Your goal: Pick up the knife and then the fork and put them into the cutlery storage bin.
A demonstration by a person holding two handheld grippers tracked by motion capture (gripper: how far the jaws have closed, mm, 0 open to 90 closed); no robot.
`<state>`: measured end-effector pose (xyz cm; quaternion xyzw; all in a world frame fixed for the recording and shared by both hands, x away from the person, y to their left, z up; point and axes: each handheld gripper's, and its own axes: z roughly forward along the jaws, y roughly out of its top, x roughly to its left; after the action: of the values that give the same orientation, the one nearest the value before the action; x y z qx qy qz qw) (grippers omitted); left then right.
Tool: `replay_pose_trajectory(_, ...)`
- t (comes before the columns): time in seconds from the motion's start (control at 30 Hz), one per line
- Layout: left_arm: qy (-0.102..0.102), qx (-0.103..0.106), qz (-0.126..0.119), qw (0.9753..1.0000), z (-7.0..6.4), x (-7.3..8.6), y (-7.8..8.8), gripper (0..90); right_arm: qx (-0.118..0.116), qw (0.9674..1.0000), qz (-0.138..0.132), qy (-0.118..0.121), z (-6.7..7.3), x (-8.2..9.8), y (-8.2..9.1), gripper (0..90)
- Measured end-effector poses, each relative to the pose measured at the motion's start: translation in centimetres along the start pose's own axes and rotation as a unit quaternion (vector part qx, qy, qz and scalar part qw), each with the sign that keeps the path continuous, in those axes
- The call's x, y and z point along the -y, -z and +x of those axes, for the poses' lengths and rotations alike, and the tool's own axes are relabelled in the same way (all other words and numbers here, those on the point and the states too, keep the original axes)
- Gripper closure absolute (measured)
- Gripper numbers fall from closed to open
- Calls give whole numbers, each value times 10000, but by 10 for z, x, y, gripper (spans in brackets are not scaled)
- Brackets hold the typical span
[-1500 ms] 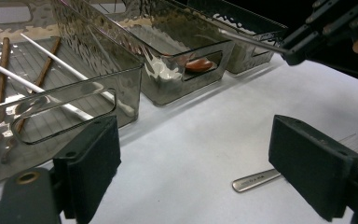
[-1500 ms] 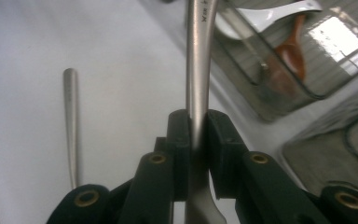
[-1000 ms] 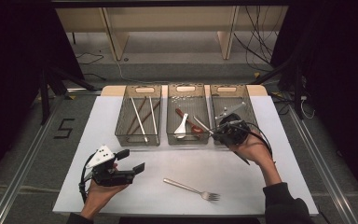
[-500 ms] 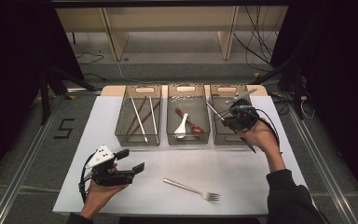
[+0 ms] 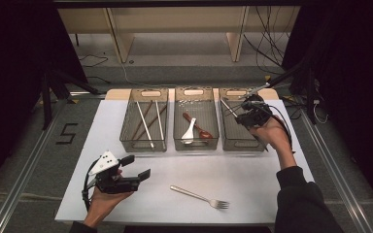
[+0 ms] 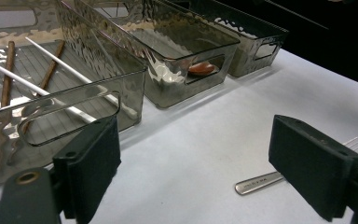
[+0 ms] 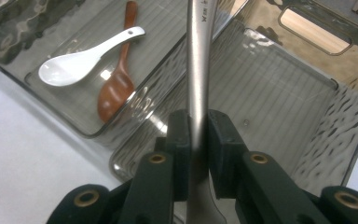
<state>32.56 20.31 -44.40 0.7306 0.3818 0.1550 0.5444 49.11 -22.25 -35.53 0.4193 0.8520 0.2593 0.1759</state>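
Right claw [image 7: 196, 140] shifted rightward; utensil, perhaps fork [image 7: 199, 70], clamped between pads.

Bright overhead light on the white table [image 5: 252, 170], black surroundings, glare on translucent bins [image 6: 98, 100].

right bin [image 5: 260, 143] floor bare, open from above, bin walls block side entry, fork [image 5: 201, 196] lies on open table [image 5: 252, 179] front strip
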Motion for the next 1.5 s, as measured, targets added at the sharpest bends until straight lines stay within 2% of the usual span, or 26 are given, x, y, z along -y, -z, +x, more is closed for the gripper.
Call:
replay_pose_trajectory(0.63,-8,10,15,10000,0,0,0,161,248,9990,142,-346,-26,-13,-23,804)
replay_pose_trajectory(0.93,-6,22,8,10000,-1,0,-1,161,340,9991,141,-213,-29,-20,-29,803)
replay_pose_trajectory(1.5,-21,29,13,10000,0,0,0,160,472,9981,263,-285,-41,-19,-47,803)
